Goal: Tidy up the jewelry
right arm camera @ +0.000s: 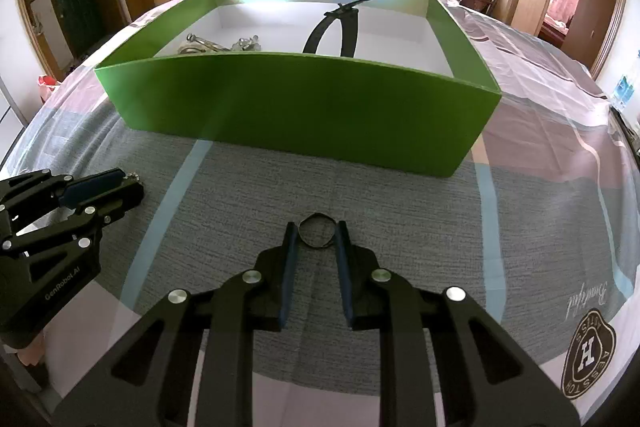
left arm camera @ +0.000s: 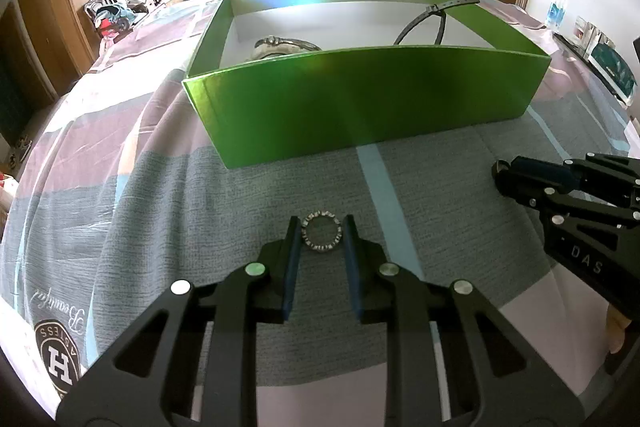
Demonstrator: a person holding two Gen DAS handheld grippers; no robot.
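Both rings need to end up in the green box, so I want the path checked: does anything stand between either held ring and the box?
Only the green box's near wall; both rings must clear it.

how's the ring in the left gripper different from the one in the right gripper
The ring in the left gripper is a thick silver band with a studded, patterned face; the ring in the right gripper is a thin, dark, plain wire hoop. The right one looks made of more than one loop; the left looks like one band. Both sit between the pads near the fingertips, in front of the green box.
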